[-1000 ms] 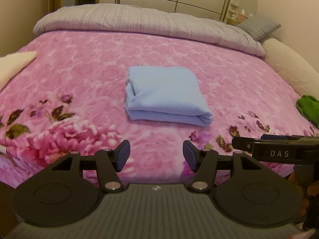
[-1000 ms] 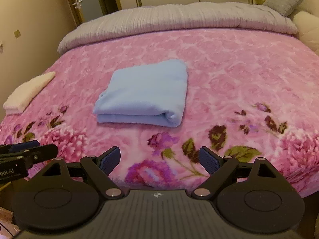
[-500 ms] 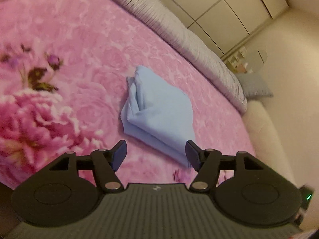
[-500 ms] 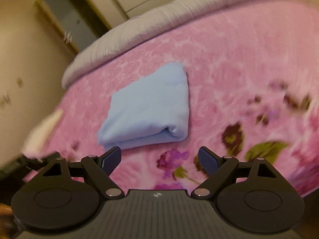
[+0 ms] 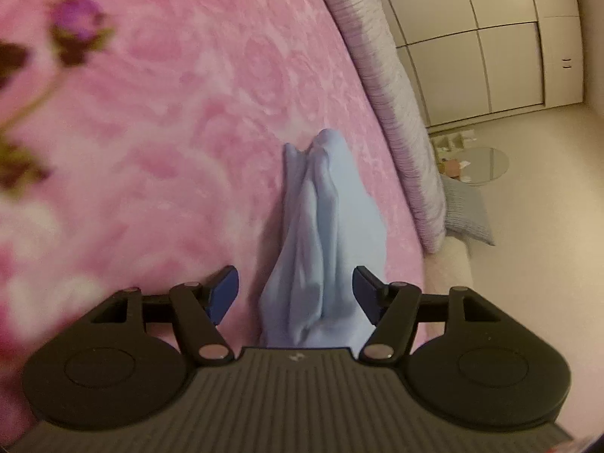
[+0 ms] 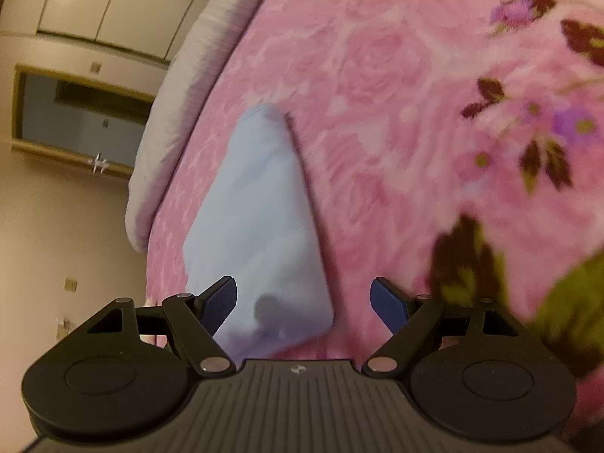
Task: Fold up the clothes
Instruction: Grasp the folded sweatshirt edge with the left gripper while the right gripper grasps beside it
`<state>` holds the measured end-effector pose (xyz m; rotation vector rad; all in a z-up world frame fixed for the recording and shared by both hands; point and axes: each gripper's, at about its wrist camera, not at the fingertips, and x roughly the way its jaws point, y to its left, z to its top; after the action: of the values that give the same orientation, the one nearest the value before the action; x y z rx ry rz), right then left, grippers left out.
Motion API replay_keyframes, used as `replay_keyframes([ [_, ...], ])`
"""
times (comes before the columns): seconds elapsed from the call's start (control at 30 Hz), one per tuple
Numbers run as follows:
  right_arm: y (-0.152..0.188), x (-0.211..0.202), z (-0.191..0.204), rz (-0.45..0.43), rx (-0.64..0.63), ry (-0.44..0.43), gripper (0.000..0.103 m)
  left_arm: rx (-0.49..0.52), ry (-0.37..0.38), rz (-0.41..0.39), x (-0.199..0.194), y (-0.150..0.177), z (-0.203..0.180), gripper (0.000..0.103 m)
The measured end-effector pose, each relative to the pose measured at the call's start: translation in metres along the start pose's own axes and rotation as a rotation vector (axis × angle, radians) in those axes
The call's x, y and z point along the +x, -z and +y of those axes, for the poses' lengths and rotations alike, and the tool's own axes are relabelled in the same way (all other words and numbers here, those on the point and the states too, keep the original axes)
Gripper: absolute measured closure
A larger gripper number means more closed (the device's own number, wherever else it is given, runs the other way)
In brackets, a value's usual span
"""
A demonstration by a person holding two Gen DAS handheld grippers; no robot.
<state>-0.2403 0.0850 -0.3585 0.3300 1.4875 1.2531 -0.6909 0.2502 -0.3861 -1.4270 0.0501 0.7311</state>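
Folded light-blue garment [image 5: 324, 234] lies on the pink floral bedspread [image 5: 170, 113]. In the left wrist view it runs from lower centre up toward mid-frame, its layered fold edges facing the camera as vertical ridges. In the right wrist view the same garment [image 6: 256, 226] shows its smooth top face and one rounded folded edge, occupying centre-left to lower centre of the frame.

Left gripper [image 5: 295, 290]: jaws wide apart, one blue-padded finger on each side of the garment's near end. Fabric sits in the gap between them; neither pad visibly presses it. Nothing clamped.

Right gripper [image 6: 304, 302]: jaws also spread wide. The left-hand finger overlaps the garment's near corner in the picture; the right-hand finger is over bare bedspread, clear of the cloth. Contact with the fabric cannot be told. A small round shadow falls on the cloth between the fingers. Nothing clamped.

Both views are strongly tilted and partly motion-blurred, worst on the flower print at the frame edges.

Surroundings: grey quilt [image 5: 389, 87] along the bedspread's far edge, upper right of the left view and upper left of the right view. Grey cushion [image 5: 466, 207] at right of the left view. Pale wardrobe doors [image 5: 490, 37] in the upper right; a doorway [image 6: 83, 117] at left of the right view.
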Motion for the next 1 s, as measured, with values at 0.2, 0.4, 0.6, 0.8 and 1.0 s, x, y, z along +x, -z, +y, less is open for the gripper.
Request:
replay_keyframes([
  [0.2, -0.02, 0.028, 0.002, 0.004, 0.011, -0.025, 0.019, -0.009, 0.041, 0.093, 0.041, -0.025, -0.004, 0.04],
  [0.4, -0.036, 0.057, 0.008, 0.03, -0.029, -0.054, 0.026, 0.008, 0.075, 0.174, 0.071, -0.037, -0.01, 0.049],
  [0.6, -0.051, 0.077, 0.003, 0.084, -0.046, -0.114, 0.047, -0.011, 0.122, 0.254, 0.088, -0.043, 0.002, 0.075],
  [0.8, -0.046, 0.08, 0.003, 0.102, -0.096, -0.093, 0.075, 0.006, 0.062, 0.236, 0.086, -0.038, -0.005, 0.086],
  [1.0, -0.056, 0.067, 0.049, 0.164, -0.064, 0.012, 0.08, -0.004, -0.043, 0.24, 0.054, -0.049, -0.048, 0.09],
])
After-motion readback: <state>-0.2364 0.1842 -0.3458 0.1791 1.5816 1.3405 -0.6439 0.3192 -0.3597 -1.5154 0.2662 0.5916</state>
